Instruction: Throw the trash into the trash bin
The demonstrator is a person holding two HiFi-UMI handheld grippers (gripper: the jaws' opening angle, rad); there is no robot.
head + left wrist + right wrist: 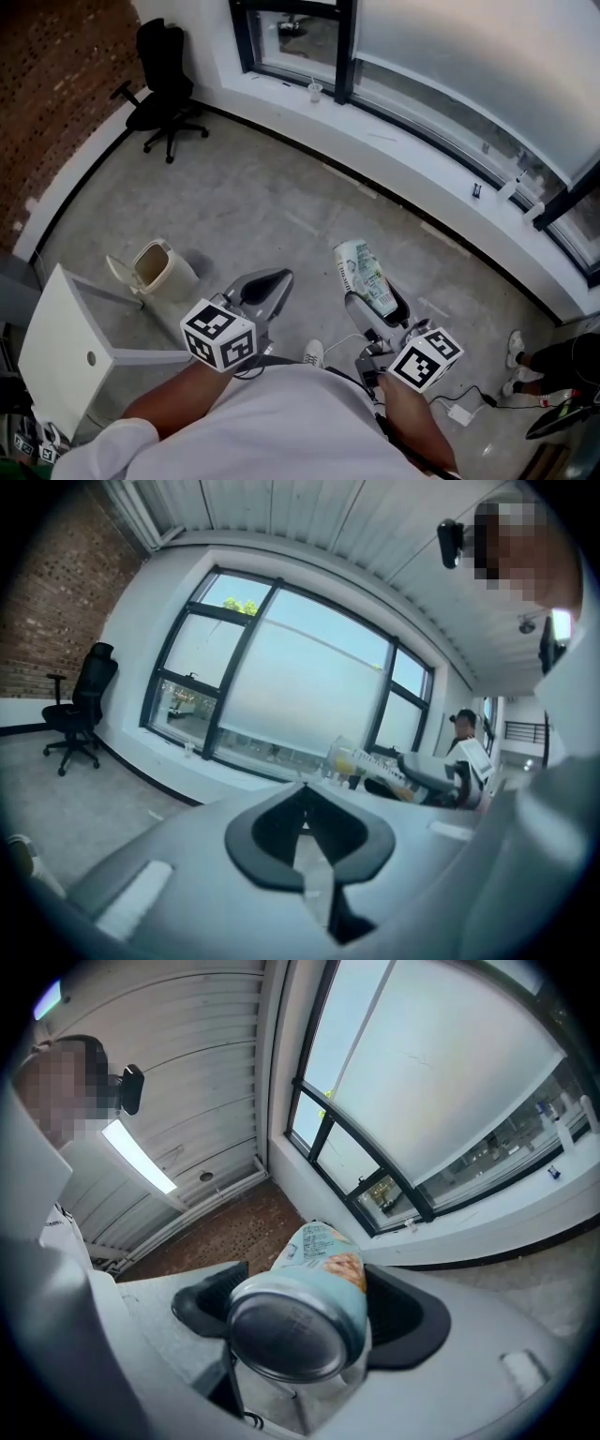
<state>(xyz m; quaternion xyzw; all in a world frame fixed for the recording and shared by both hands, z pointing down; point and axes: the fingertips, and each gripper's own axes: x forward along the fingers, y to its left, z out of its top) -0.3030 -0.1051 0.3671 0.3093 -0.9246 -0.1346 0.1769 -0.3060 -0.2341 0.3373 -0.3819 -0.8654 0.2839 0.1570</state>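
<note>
Right gripper [305,1309], jaws clamped on the can [364,274]: the pads press the can's two sides near its metal base, which faces the gripper's camera, while the printed body projects forward beyond the jaw tips. A grip this far back probably leaves most of the can clear of the jaws, so that it should drop freely on release. The can is carried in the air above the concrete floor [244,206], to the person's right and well apart from the trash bin [173,279]. Left gripper [303,799], jaws together with nothing between them; it is held out beside the right one and takes no part in the carry. The trash bin stands on the floor to the left, beyond the left gripper, just beside a white cabinet [66,361]. Its lid [119,271] is tipped back, so the mouth lies open to receive the can. The interior appears pale and shadowed, and whether it holds anything cannot be told. Judged step: transport toward the bin, release not yet made.
</note>
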